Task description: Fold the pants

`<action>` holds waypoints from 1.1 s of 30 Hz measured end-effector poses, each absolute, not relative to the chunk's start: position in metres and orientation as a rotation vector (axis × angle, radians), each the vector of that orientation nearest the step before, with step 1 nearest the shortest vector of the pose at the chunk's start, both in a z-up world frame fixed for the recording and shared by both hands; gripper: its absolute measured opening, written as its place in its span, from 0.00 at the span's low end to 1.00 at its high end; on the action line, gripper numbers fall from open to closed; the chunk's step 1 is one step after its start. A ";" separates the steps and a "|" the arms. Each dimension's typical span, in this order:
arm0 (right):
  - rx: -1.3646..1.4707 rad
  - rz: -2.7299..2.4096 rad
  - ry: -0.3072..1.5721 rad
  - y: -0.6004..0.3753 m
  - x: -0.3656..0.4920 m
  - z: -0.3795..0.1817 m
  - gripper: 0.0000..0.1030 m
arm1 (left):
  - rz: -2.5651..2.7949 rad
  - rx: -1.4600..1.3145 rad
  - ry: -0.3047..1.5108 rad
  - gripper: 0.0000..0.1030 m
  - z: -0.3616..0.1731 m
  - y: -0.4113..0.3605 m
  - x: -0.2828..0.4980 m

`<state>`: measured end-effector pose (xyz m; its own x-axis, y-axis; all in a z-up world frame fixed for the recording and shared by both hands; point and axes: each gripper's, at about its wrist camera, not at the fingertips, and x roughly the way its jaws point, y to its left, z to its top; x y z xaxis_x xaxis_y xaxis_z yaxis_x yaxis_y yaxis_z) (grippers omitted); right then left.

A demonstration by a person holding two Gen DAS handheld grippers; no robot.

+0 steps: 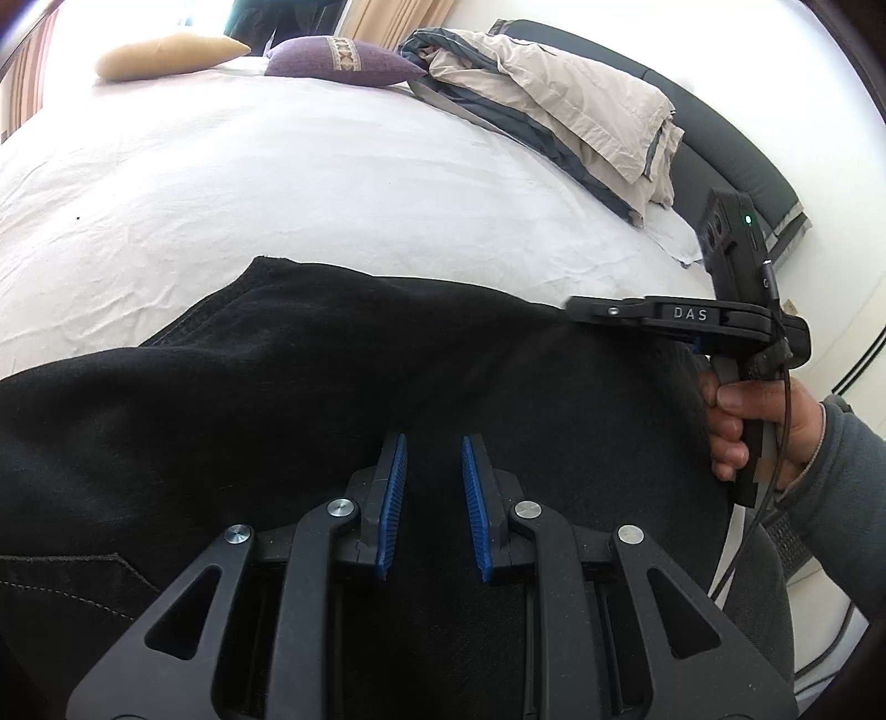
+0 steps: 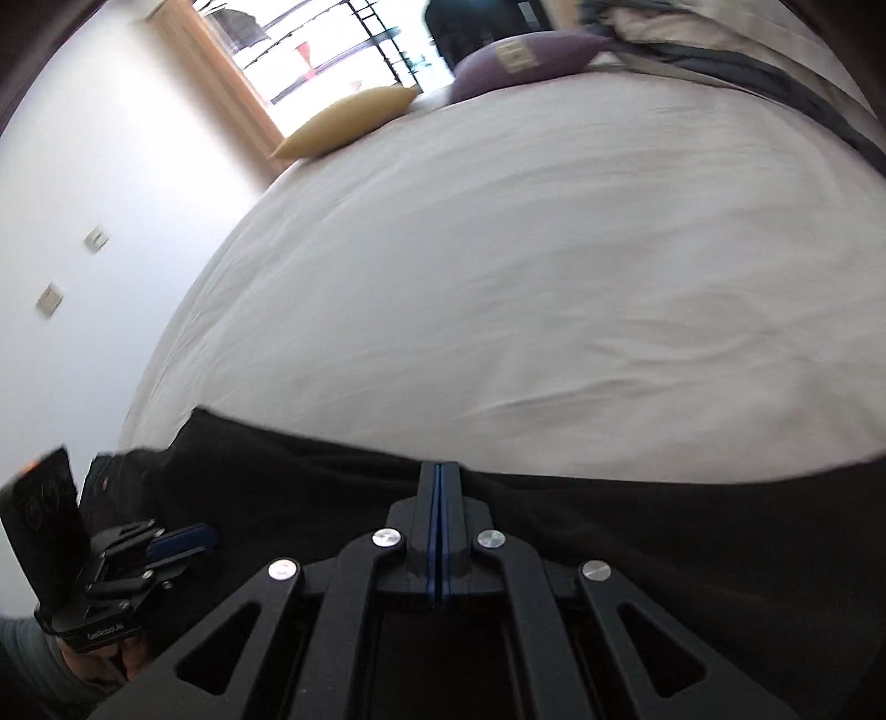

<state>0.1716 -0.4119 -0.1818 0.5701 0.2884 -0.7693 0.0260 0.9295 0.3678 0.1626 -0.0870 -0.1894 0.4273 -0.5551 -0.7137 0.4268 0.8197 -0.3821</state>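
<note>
Black pants (image 1: 277, 399) lie spread across the near part of a white bed (image 1: 277, 183). My left gripper (image 1: 434, 443) is open just above the black cloth, its blue pads (image 1: 393, 498) apart and empty. My right gripper (image 2: 438, 471) is shut, its blue pads pressed together at the far edge of the pants (image 2: 609, 531); whether cloth is pinched between them cannot be told. It also shows in the left wrist view (image 1: 576, 307) at the pants' right edge. The left gripper shows in the right wrist view (image 2: 183, 540) at the lower left.
A yellow pillow (image 1: 166, 52) and a purple pillow (image 1: 343, 63) lie at the head of the bed. A heap of beige and grey bedding (image 1: 554, 105) sits at the far right, against a dark headboard (image 1: 736, 155). A white wall (image 2: 83, 194) borders the bed's left side.
</note>
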 end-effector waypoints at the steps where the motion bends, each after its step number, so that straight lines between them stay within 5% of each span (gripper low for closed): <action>1: 0.399 0.043 0.942 -0.443 0.162 -0.184 0.00 | -0.614 -0.150 0.949 0.19 -0.189 -0.087 0.163; 6: 0.498 -0.503 0.868 -0.551 0.085 -0.160 0.06 | -0.594 -0.118 0.956 0.19 -0.186 -0.092 0.163; 9: 0.645 -0.328 0.743 -0.555 0.063 -0.135 0.10 | -0.555 -0.070 0.965 0.19 -0.180 -0.102 0.160; 11: 0.656 -0.141 0.744 -0.526 0.055 -0.129 0.28 | -0.523 -0.046 0.965 0.19 -0.175 -0.110 0.157; 14: 0.667 -0.052 0.802 -0.502 0.058 -0.152 0.32 | -0.514 -0.026 0.973 0.20 -0.173 -0.119 0.153; 15: 0.650 -0.124 0.841 -0.501 0.054 -0.163 0.31 | -0.514 -0.015 0.973 0.19 -0.172 -0.120 0.152; 16: 0.665 -0.193 0.857 -0.516 0.048 -0.173 0.06 | -0.518 -0.018 0.976 0.19 -0.173 -0.119 0.151; 19: 0.722 -0.391 0.824 -0.566 0.029 -0.179 0.00 | -0.515 -0.046 0.986 0.19 -0.173 -0.112 0.152; 21: 0.641 -0.578 0.815 -0.580 0.019 -0.156 0.12 | -0.507 -0.057 0.989 0.19 -0.174 -0.108 0.151; 23: 0.638 -0.579 0.764 -0.586 0.011 -0.127 0.45 | -0.486 -0.051 0.996 0.19 -0.171 -0.113 0.154; 25: 0.614 -0.553 0.731 -0.579 0.005 -0.109 0.55 | -0.478 -0.061 0.994 0.20 -0.164 -0.115 0.152; 33: 0.955 -0.547 0.777 -0.577 -0.045 -0.167 0.58 | -0.578 -0.095 1.025 0.20 -0.165 -0.150 0.156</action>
<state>-0.0451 -0.5770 -0.1675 0.6125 -0.0779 -0.7866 0.7144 0.4804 0.5088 0.1563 -0.1502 -0.1652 0.3841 -0.4957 -0.7789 0.4095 0.8476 -0.3375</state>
